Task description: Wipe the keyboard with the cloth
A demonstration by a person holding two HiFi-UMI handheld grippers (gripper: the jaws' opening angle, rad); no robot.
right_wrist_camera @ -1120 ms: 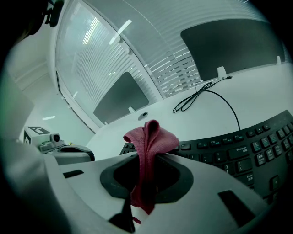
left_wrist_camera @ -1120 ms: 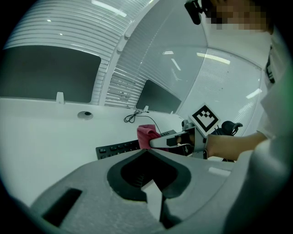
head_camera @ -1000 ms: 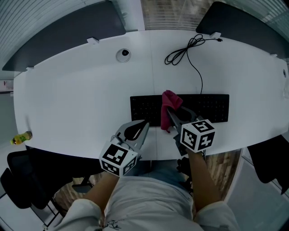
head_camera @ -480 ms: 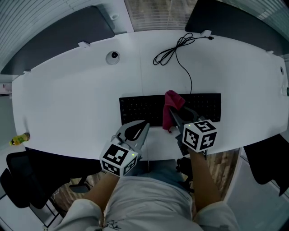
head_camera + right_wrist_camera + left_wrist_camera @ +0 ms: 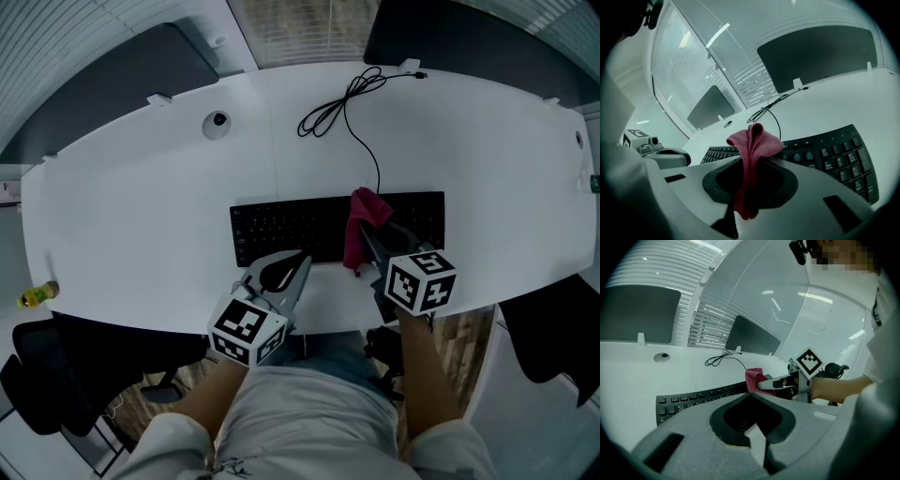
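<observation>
- The right gripper point(image 5: 367, 239) clamps the cloth point(image 5: 362, 217) over the keyboard's point(image 5: 291, 225) right half, near the table's point(image 5: 141, 206) front edge.
- The left gripper point(image 5: 298, 262), jaws together and empty, hangs by the keyboard's front edge.
- Unheld, the keyboard may slide under wiping.

cloth point(image 5: 361, 223): deep pink-red, plain
keyboard point(image 5: 291, 230): black, with pale legends on the keys (clearest in the right gripper view)
table point(image 5: 141, 216): white, no pattern
cable point(image 5: 342, 98): black
left gripper point(image 5: 300, 258): grey with dark inner pads; cube white with black square markers
right gripper point(image 5: 366, 234): same grey, same black-and-white cube
bottle point(image 5: 36, 296): yellow and green
</observation>
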